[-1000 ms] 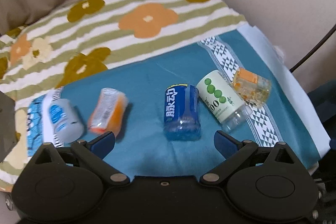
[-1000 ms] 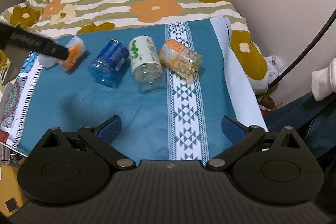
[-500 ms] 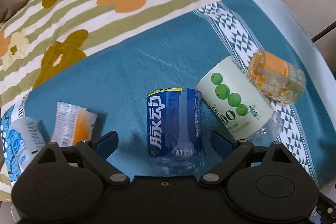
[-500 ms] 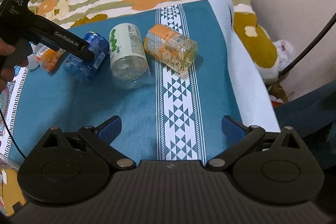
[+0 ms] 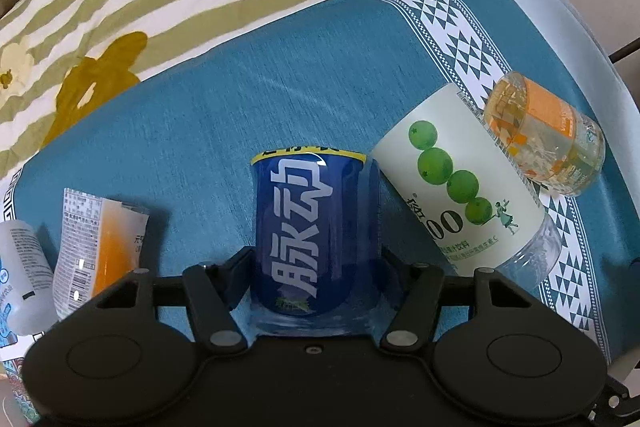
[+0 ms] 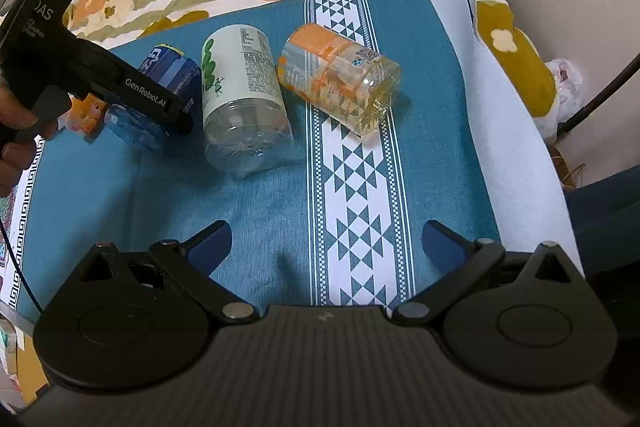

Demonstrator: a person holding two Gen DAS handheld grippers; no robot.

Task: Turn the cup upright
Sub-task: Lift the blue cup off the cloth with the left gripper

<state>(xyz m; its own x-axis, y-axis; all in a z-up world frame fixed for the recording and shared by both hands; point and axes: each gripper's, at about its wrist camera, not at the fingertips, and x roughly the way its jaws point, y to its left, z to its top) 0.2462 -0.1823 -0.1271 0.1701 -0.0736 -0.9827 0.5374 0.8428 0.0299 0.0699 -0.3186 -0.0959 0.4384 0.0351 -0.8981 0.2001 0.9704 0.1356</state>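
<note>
Your left gripper [image 5: 316, 259] clamps the blue cup [image 5: 314, 227], lying on its side on the teal cloth [image 5: 240, 75], yellow rim toward 12 o'clock, white characters up. White-green cup [image 5: 460, 187] touches it at 2 o'clock. Your right gripper [image 6: 326, 241] hovers spread, empty.

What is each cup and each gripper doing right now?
blue cup: on its side, between the left fingers
white cup: on its side
orange cup: on its side
left hand-held gripper: closed on the blue cup
right hand-held gripper: open, holding nothing
</note>
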